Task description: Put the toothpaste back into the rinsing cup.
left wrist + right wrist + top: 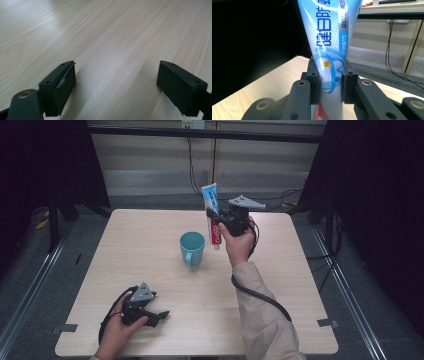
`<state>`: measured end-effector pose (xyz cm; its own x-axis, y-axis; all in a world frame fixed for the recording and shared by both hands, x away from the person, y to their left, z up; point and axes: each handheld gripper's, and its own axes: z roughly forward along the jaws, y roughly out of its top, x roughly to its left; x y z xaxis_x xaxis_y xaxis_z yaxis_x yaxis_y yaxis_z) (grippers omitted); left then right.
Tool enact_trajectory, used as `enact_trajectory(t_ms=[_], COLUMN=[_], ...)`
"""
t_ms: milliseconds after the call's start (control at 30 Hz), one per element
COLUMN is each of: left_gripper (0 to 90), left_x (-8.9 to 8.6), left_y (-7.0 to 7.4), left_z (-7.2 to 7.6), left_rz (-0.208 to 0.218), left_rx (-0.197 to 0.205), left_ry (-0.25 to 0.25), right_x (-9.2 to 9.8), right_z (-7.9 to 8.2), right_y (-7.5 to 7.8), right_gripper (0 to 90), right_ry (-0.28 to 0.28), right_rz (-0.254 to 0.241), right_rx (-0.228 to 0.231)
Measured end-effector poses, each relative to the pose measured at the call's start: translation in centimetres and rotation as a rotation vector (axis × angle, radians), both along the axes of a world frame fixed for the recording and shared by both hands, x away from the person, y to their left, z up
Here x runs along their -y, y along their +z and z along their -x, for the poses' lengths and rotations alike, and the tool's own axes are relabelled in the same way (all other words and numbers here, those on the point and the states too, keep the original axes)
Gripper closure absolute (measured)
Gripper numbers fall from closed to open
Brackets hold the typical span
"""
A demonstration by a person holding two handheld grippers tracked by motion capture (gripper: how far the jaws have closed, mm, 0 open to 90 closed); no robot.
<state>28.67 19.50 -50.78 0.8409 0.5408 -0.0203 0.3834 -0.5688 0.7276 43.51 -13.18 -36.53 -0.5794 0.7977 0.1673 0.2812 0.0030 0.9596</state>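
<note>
Toothpaste, a blue-and-white plastic tube with a red lower end [213,215], stood nearly upright in the right tongs [220,216], held above the far part of the pale wooden counter [150,250], toward twelve o'clock from its middle. In the right gripper view the two black jaws pressed on the tube [331,62] from either side, pinching it across its width just below the yellow round mark, so the right tongs [331,85] were closed tight on it. The flat crimped end rose above the jaws while the red end hung below them. The person's right hand [237,242] gripped the tool from the five o'clock side.

A teal ceramic mug with a handle [192,248] stood on the counter at about eight o'clock from the tube, near it but apart.

The left tongs [159,316] lay low at the near left part of the counter, at about seven o'clock from the mug and well apart from the tube. In the left gripper view their jaws stood wide apart with bare wood between them, so the left tongs [116,85] gripped nothing.
</note>
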Motion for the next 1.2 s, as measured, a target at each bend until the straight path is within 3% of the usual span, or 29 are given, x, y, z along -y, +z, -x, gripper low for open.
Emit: enact_trajectory(t_ms=[833, 1200], left_gripper=[15.3, 15.3], left_x=[0.0, 0.0], left_y=[0.0, 0.0], left_z=[0.1, 0.1], left_rz=[0.008, 0.009], left_rx=[-0.002, -0.004], left_ry=[0.000, -0.002], right_x=[-1.8, -3.2], right_z=[-0.7, -1.6], right_y=[0.8, 0.5], right_gripper=[73.3, 73.3], right_ry=[0.022, 0.035], right_rz=[-0.006, -0.002], right_rx=[0.017, 0.014])
